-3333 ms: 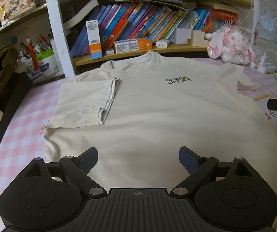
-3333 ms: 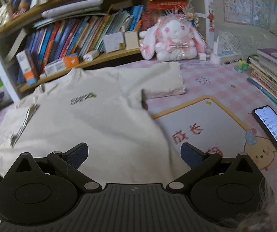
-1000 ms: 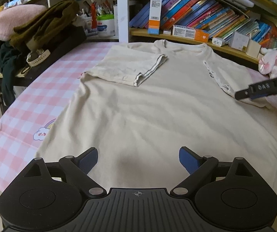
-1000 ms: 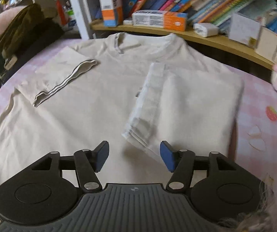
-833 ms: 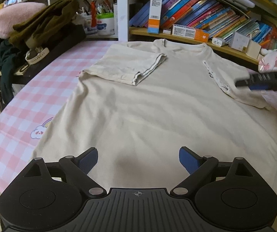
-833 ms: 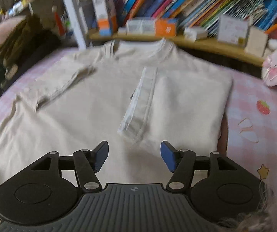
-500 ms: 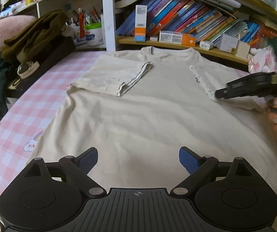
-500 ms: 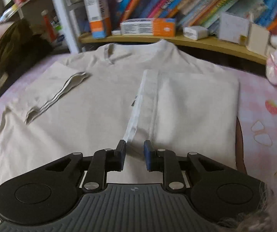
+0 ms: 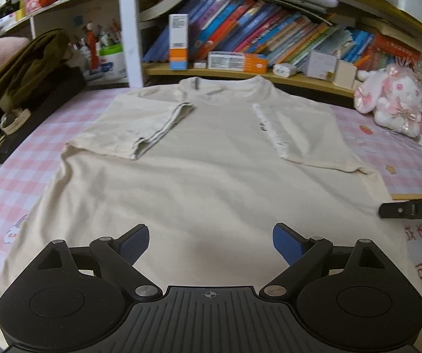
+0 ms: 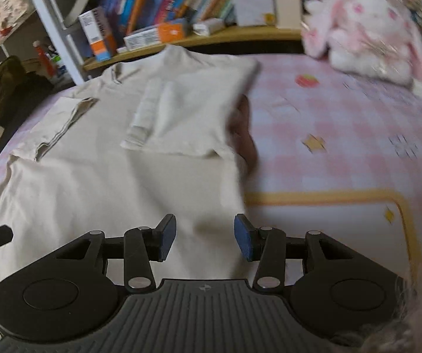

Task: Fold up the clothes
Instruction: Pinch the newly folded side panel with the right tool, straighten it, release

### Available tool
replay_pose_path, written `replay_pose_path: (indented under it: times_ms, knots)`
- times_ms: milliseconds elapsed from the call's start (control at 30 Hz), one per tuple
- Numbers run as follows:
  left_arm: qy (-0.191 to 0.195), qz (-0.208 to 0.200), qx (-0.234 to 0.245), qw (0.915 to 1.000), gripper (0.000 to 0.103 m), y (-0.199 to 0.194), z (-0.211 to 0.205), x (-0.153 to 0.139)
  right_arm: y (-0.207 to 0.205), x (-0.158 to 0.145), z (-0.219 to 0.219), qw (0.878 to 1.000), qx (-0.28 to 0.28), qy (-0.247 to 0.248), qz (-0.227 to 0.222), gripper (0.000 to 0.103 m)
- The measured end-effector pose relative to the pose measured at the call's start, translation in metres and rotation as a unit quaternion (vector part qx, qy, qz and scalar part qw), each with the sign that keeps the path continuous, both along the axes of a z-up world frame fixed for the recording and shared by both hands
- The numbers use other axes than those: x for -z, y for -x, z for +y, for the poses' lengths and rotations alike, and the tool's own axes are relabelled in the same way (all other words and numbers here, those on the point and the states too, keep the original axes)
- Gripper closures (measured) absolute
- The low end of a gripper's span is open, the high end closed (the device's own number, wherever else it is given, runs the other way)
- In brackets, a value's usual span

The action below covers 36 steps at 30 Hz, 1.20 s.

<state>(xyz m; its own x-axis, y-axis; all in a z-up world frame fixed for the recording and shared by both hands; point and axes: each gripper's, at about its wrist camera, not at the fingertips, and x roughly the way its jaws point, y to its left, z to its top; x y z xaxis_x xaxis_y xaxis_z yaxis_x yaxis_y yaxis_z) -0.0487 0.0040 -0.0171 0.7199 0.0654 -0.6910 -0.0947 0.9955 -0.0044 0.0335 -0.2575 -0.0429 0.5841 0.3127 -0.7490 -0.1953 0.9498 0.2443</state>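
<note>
A beige T-shirt (image 9: 211,161) lies flat, front up, on a pink checked tablecloth (image 9: 19,182). Both short sleeves are folded inward: the left sleeve (image 9: 140,123) and the right sleeve (image 9: 305,129). My left gripper (image 9: 211,236) is open above the shirt's lower part, with nothing between its fingers. My right gripper (image 10: 205,235) hovers over the shirt's (image 10: 108,182) right side edge below the folded sleeve (image 10: 187,117). Its jaws are partly apart and opening, and the pads press on nothing. One of its fingers (image 9: 410,209) shows at the right of the left wrist view.
A bookshelf (image 9: 240,70) with books and boxes stands behind the collar. A pink plush rabbit (image 10: 366,35) sits at the back right. Dark clothes (image 9: 25,67) are piled at the left. A yellow-bordered mat (image 10: 328,235) lies right of the shirt.
The right gripper nearly shut at the folded right sleeve's cuff, then drew back toward the shirt's lower right edge with its jaws wider. The left gripper shifted sideways, still open.
</note>
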Motion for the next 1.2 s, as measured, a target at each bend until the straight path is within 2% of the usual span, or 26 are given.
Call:
replay_pose_path:
  times_ms: [100,333,400,467,500,600,867,900,933,1000,1067,1200]
  knots:
    - [-0.004,-0.002,0.008,1.0,0.01,0.001,-0.013,0.0,-0.002,0.0,-0.002,1.0,-0.005,0.008,-0.01,0.063]
    - [-0.012,-0.003,-0.002,0.9999,0.01,0.008,-0.032,0.001,-0.042,-0.002,0.011,0.993,-0.044,0.088,-0.065,0.063]
    - [-0.016,-0.005,-0.007,0.9998,0.01,0.012,-0.035,-0.001,-0.055,0.002,0.016,0.992,-0.063,0.086,-0.06,0.072]
    - [-0.02,-0.006,-0.014,0.9997,0.01,0.016,-0.037,-0.002,-0.064,0.007,0.018,0.992,-0.084,0.079,-0.047,0.096]
    - [-0.022,-0.007,-0.019,0.9996,0.01,0.018,-0.037,-0.002,-0.066,0.007,0.016,0.992,-0.083,0.079,-0.046,0.099]
    - [-0.021,0.0,-0.035,0.9992,0.01,0.023,-0.036,-0.001,-0.07,0.012,-0.001,0.996,-0.046,0.065,-0.028,0.099]
    - [-0.022,0.006,-0.053,0.9983,0.01,0.032,-0.037,-0.001,-0.063,0.012,-0.012,0.998,-0.052,0.023,-0.019,0.097]
    - [-0.019,0.007,-0.057,0.9982,0.01,0.032,-0.035,-0.001,-0.06,0.01,-0.012,0.998,-0.052,0.021,-0.02,0.096]
    - [-0.016,0.008,-0.06,0.998,0.01,0.031,-0.033,0.0,-0.056,0.009,-0.012,0.998,-0.053,0.019,-0.022,0.09]
    - [-0.01,0.01,-0.064,0.9979,0.01,0.029,-0.03,0.001,-0.047,0.003,-0.015,0.998,-0.046,0.017,-0.025,0.075]
    - [-0.005,0.01,-0.065,0.9978,0.01,0.026,-0.028,0.002,-0.038,-0.003,-0.018,0.999,-0.037,0.014,-0.028,0.047]
    - [0.0,0.011,-0.059,0.9982,0.01,0.021,-0.023,0.003,-0.018,-0.017,-0.023,0.999,-0.024,0.004,-0.033,0.033]
